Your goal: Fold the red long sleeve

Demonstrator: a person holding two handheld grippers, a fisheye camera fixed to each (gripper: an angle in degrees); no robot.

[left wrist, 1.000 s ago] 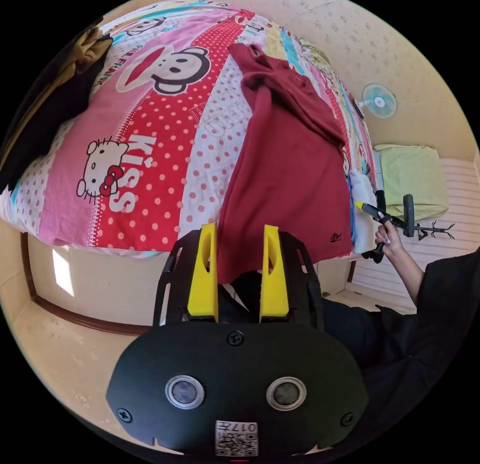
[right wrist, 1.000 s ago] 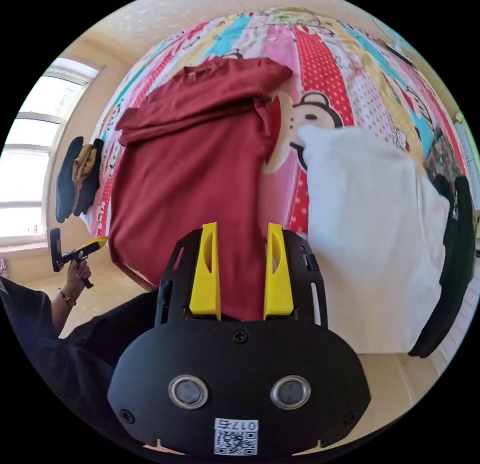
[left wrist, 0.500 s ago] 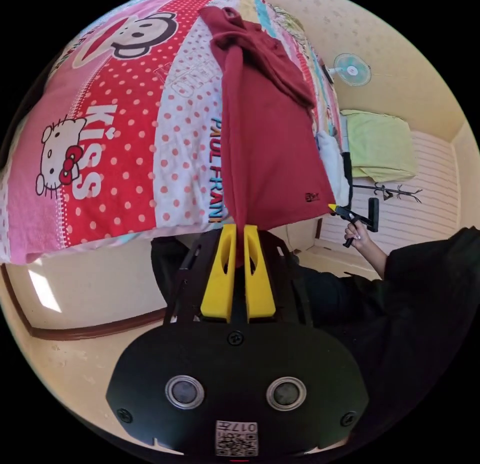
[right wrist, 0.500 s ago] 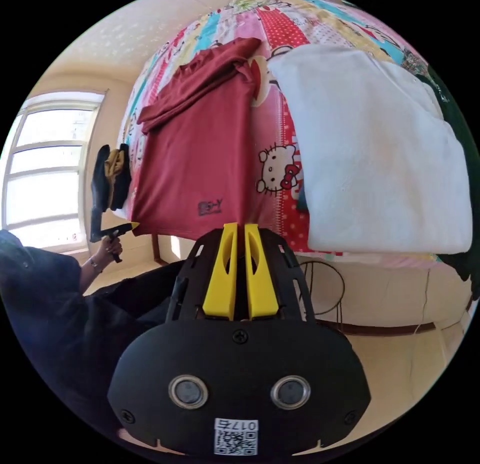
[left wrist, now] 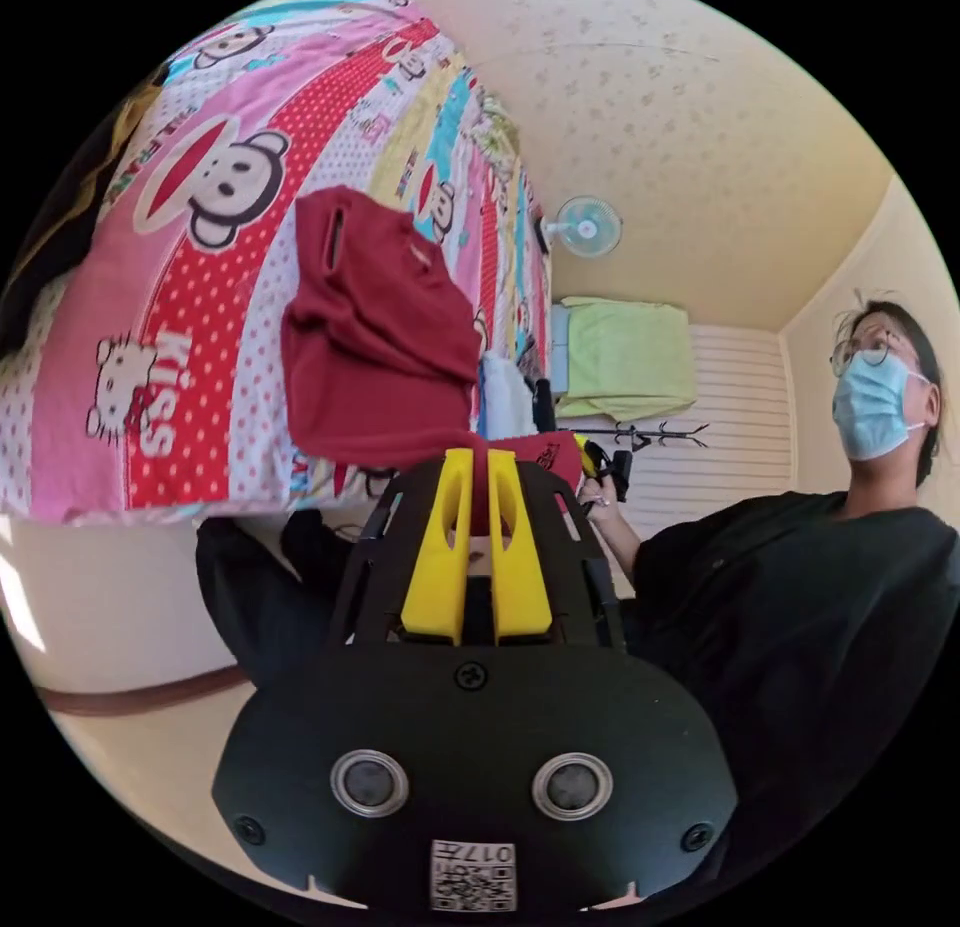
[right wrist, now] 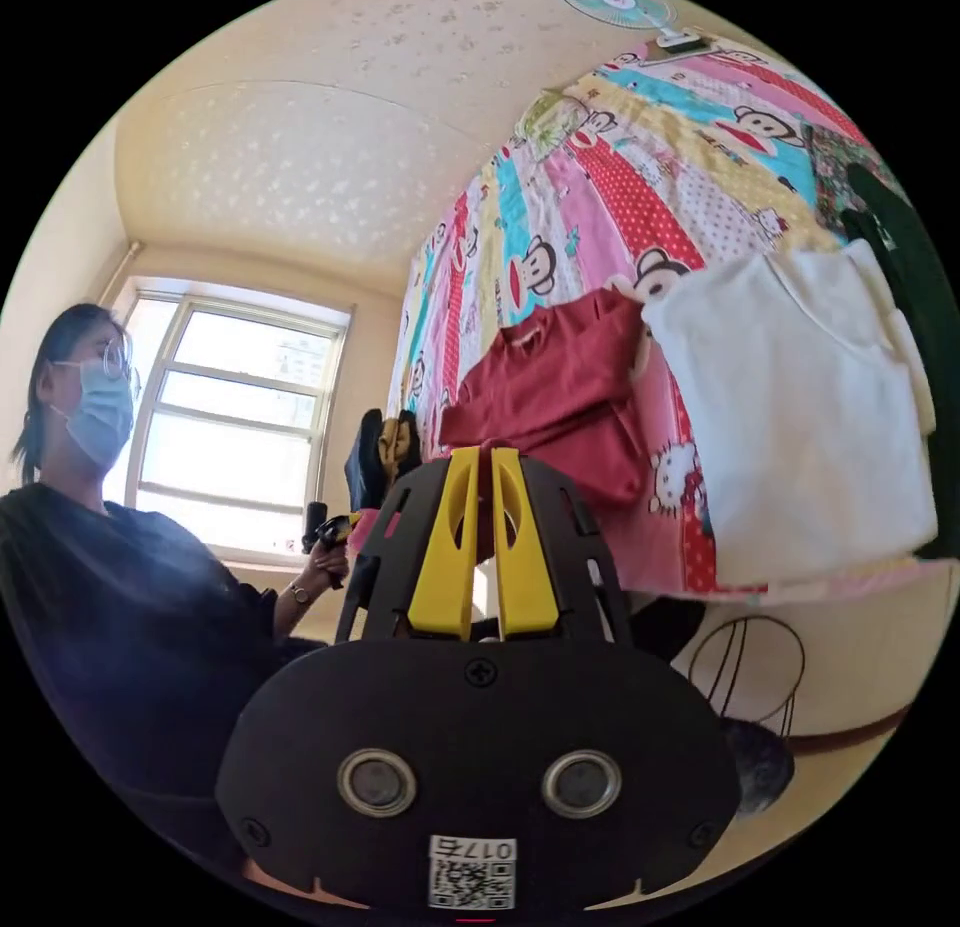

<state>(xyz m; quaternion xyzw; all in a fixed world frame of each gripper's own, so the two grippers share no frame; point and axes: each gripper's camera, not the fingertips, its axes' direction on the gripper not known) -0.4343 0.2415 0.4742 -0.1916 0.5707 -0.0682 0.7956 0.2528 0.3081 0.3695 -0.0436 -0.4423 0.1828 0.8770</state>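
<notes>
Both my grippers, left (left wrist: 478, 467) and right (right wrist: 485, 464), pinch red shirt (left wrist: 375, 337) hem, lifted over bed (left wrist: 180, 297) edge. White garment (right wrist: 810, 427) lies beside it. Fan (left wrist: 587, 226) beyond.

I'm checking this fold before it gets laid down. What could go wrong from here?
1. Each hand-held gripper, left and right, pinches only a thin edge of the red long sleeve; the hem might slip out mid-fold.
2. The white garment lies right beside it on the bedspread, so the hem could land overlapping it.
3. The top looks bunched, so the fold may come out crooked.
</notes>
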